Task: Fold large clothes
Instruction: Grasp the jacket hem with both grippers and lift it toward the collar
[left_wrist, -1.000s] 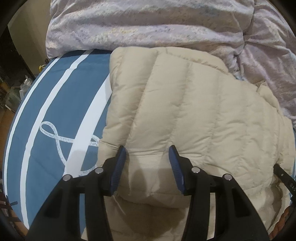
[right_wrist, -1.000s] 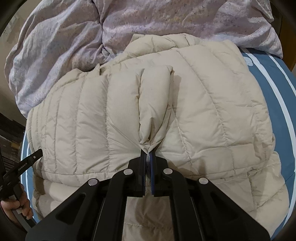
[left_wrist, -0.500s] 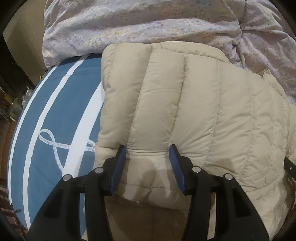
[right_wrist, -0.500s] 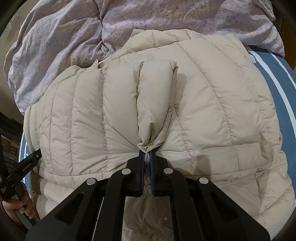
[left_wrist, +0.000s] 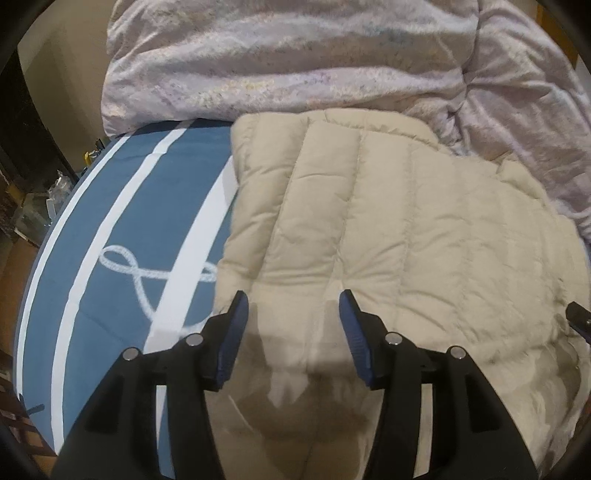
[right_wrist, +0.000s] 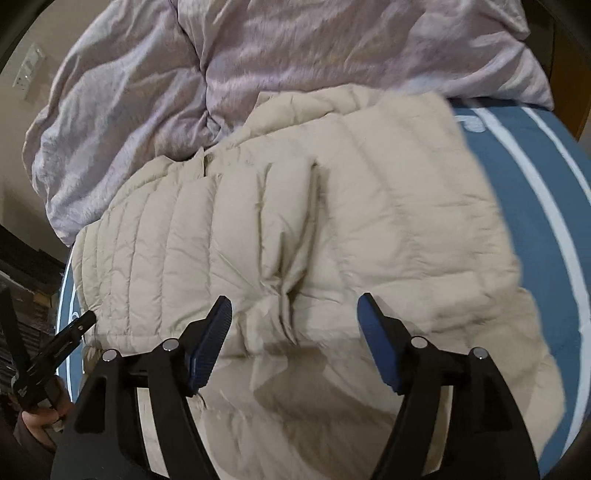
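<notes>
I'm looking down my left gripper now, jaws partly apart and spreading a touch, nothing pinched between them; the cream puffer jacket fills the centre and right of that frame, its folded lower-left corner lying just under and beyond the blue pads, with my shadow falling on the fabric between them. Left of the jacket I see the blue bedspread with white stripes and a looped rope pattern, and across the top of the frame the crumpled lilac duvet, which the jacket's far edge touches. Over on the right wrist view, my right gripper is swinging wide, jaws opening right now, and they grip nothing: the jacket lies loose beneath, a puckered crease of fabric sitting in the middle of the frame just ahead of the gap and a little toward the left pad, clear of both pads as far as I can tell. The jacket's right side is blurred. At the lower left edge a hand holds the other gripper's black frame, beside the jacket's left border
</notes>
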